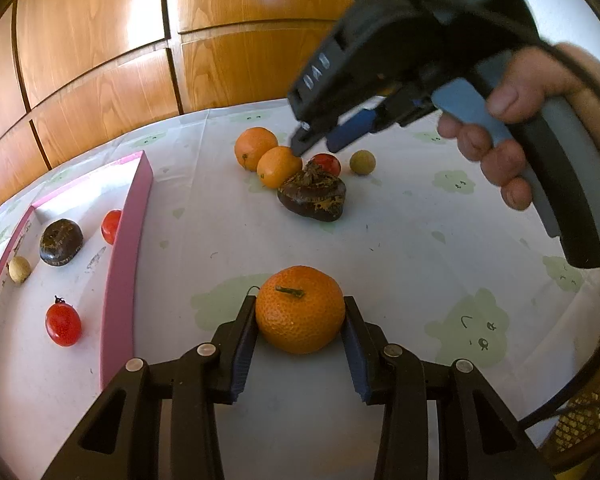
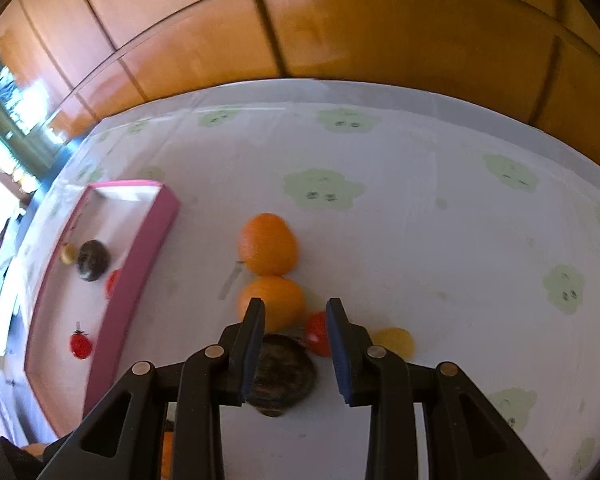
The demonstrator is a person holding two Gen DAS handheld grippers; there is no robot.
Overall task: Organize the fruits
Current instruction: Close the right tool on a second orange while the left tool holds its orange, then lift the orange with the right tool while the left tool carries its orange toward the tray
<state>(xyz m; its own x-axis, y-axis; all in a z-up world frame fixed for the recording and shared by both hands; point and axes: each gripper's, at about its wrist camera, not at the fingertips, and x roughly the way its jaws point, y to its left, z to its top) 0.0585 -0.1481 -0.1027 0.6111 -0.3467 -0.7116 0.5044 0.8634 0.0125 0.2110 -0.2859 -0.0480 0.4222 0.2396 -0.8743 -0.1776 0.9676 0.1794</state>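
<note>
Tangerine clamped between left tool fingers; right tool apart above fruit pile

Stem-up orange between tool pads

Bright daylight, cabinet glare, right view motion-blurred.

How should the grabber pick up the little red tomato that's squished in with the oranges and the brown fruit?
Come from above and pinch the red tomato across its round middle. One finger goes in the gap toward the small tan fruit, the other beside the front orange. The brown fruit blocks the near side, so a level approach looks poor.
</note>
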